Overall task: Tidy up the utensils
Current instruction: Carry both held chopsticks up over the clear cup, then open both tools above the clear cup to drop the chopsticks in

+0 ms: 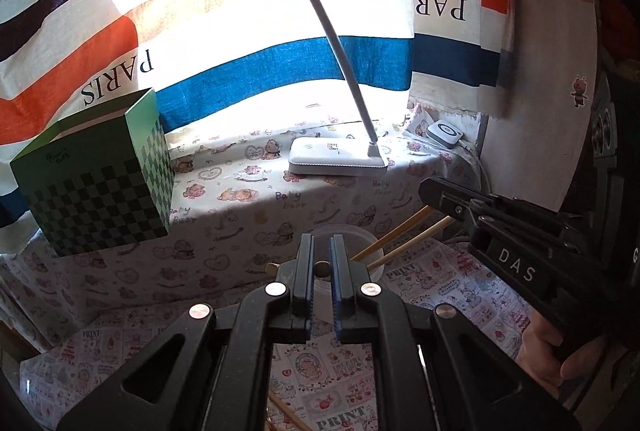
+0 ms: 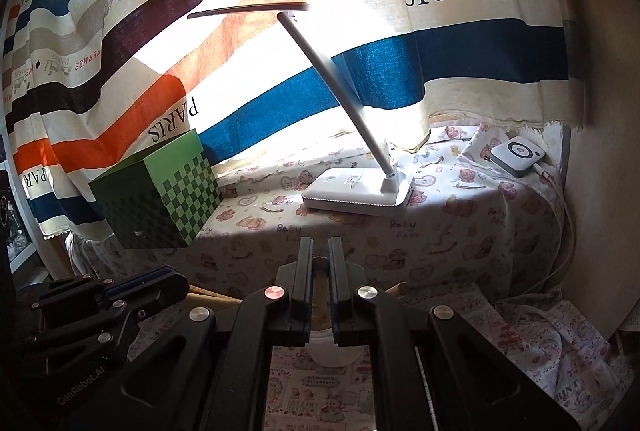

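A: What is hidden in the left wrist view?

B: The clear cup point(image 1: 360, 251) at six o'clock is largely covered by the left gripper point(image 1: 321, 263). The lower ends of the wooden sticks point(image 1: 404, 231) are masked there too.

A: And at four o'clock?

B: The right gripper point(image 1: 430, 191) is cut off by the frame's edge; only part of a hand point(image 1: 556, 355) is seen.

A: In the right wrist view?

B: What is pinched in the right gripper point(image 2: 320, 263) cannot be identified; only a wooden tip point(image 2: 320, 271) is exposed.

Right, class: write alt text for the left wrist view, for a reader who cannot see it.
The left gripper grips a wooden utensil above a clear cup holding wooden chopsticks; the right gripper enters from the right. Behind stand a green checkered box, a white desk lamp and a striped curtain.
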The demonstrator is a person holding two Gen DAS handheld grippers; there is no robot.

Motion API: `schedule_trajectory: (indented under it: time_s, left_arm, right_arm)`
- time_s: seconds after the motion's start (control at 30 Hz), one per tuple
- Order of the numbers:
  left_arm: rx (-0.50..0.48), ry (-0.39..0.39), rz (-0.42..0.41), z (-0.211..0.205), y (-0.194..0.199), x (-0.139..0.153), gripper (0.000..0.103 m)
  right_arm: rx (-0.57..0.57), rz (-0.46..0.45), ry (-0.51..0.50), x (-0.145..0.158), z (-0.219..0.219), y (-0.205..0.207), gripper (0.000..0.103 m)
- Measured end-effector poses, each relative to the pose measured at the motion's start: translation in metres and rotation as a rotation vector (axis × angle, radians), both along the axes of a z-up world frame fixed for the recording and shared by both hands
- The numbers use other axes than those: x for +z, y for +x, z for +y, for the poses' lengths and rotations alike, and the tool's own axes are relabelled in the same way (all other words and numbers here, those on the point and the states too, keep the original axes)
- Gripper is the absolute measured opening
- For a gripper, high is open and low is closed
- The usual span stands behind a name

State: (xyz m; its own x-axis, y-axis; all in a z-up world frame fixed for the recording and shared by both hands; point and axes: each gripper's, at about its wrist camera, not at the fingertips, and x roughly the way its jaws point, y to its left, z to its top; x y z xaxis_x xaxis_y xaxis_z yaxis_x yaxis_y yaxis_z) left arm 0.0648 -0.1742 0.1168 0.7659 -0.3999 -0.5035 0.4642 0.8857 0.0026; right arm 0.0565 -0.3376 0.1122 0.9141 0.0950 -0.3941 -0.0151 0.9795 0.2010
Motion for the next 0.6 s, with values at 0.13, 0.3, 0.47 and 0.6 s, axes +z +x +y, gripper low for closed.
schedule_trajectory:
  time_s: [0.13,0.3,0.47,0.6]
  left_arm:
    - [0.037,-0.029,-0.029,0.009,-0.006,0.003,0.019]
    - [0.099,-0.067,-0.144,0.034,-0.022,0.018,0.050]
    - [0.178,-0.091,-0.274,0.070,-0.042,0.035,0.084]
    - [0.230,-0.067,-0.371,0.096,-0.062,0.042,0.103]
  right_arm:
    - [0.022,0.007,0.027,-0.001,-0.004,-0.002,0.010]
    - [0.007,-0.040,0.010,0.007,-0.006,-0.015,0.044]
    - [0.010,-0.126,0.026,0.024,-0.003,-0.042,0.070]
    - [0.032,-0.191,-0.013,0.038,0.012,-0.069,0.082]
